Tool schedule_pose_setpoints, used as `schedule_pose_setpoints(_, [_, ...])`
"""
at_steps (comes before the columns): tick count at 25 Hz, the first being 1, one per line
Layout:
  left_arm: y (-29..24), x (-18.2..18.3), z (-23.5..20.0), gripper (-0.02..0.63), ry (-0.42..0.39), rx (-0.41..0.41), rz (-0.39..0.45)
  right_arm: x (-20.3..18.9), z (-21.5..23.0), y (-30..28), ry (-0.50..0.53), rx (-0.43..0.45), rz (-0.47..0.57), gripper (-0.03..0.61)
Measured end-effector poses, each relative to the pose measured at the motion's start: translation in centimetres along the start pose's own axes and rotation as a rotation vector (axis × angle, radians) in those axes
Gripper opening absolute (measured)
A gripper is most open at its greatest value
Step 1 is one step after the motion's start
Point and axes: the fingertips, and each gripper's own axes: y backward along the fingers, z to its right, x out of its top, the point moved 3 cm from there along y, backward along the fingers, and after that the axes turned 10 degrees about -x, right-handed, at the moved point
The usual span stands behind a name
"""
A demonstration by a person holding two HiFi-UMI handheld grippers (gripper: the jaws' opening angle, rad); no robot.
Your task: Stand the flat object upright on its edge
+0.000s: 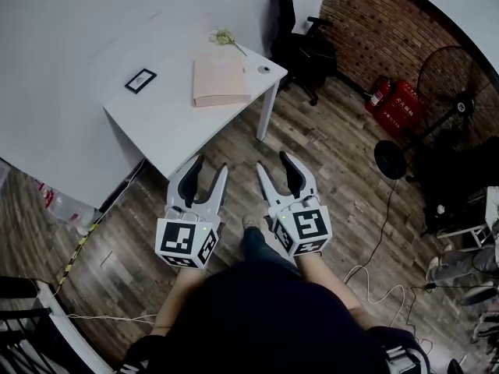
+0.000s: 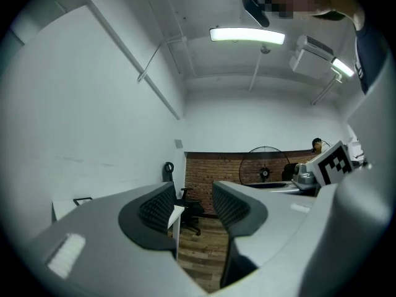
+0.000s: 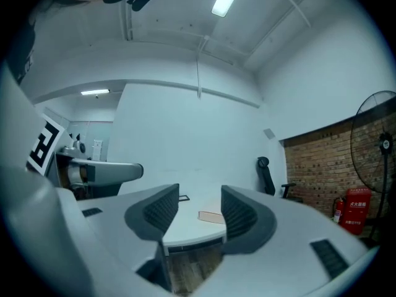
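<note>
**Q:** ok so where's the thing I'm supposed to stand up, and which hand gets there first?

**A:** It's the flat pale-pink book (image 1: 221, 82). It's lying flat on the white rectangular table (image 1: 168, 127), out toward the far right corner, and nothing's touching it. Your left gripper (image 1: 210, 164) and right gripper (image 1: 273, 160) both hang back at the table's near side, well short of the book. Both have their jaws spread partway, nothing between them.

**Q:** either one closer?

**A:** Pretty much a tie, I'd say. From the head view the book sits straight ahead of your left one. Your right gripper view frames it between the jaws though, so that one's aimed at it. The book's thick near edge runs side to side across you. Can't tell from here which side is longer.
</note>
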Motion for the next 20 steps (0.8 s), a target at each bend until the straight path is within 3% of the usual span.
schedule_pose_setpoints(20, [-16.4, 0.0, -11.9, 0.196, -0.018, 0.116, -0.007, 0.6, 9.0, -20.4, -0.022, 0.085, -0.030, 0.201])
